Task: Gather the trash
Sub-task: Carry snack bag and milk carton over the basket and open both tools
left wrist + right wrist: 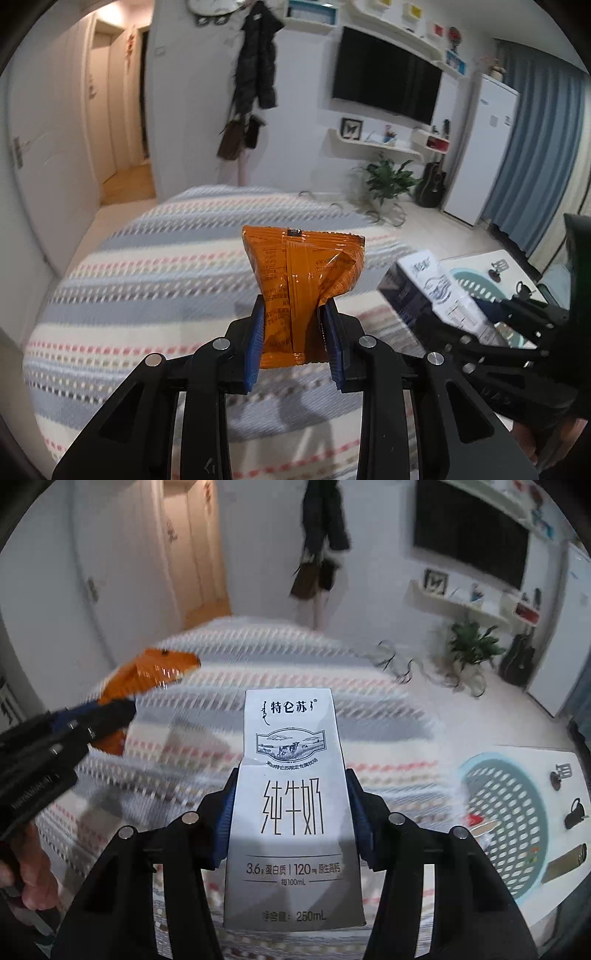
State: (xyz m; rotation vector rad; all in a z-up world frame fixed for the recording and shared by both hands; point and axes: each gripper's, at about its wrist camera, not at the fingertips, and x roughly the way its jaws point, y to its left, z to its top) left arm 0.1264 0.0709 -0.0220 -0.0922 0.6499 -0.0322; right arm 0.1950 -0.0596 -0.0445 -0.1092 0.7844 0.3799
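My left gripper (293,339) is shut on an orange snack wrapper (303,280) and holds it upright above the striped bed (147,288). My right gripper (291,812) is shut on a white milk carton (293,805), also above the bed. The milk carton (439,291) and the right gripper show at the right of the left wrist view. The orange wrapper (155,672) and the left gripper (107,709) show at the left of the right wrist view. A light blue perforated basket (506,812) stands on a white table to the right and holds some scraps.
The white table (576,775) beside the bed carries small dark objects. Beyond the bed are a hanging black coat (256,59), a wall TV (388,81), a potted plant (388,181), a guitar (430,184), a white fridge (480,147) and blue curtains (543,147).
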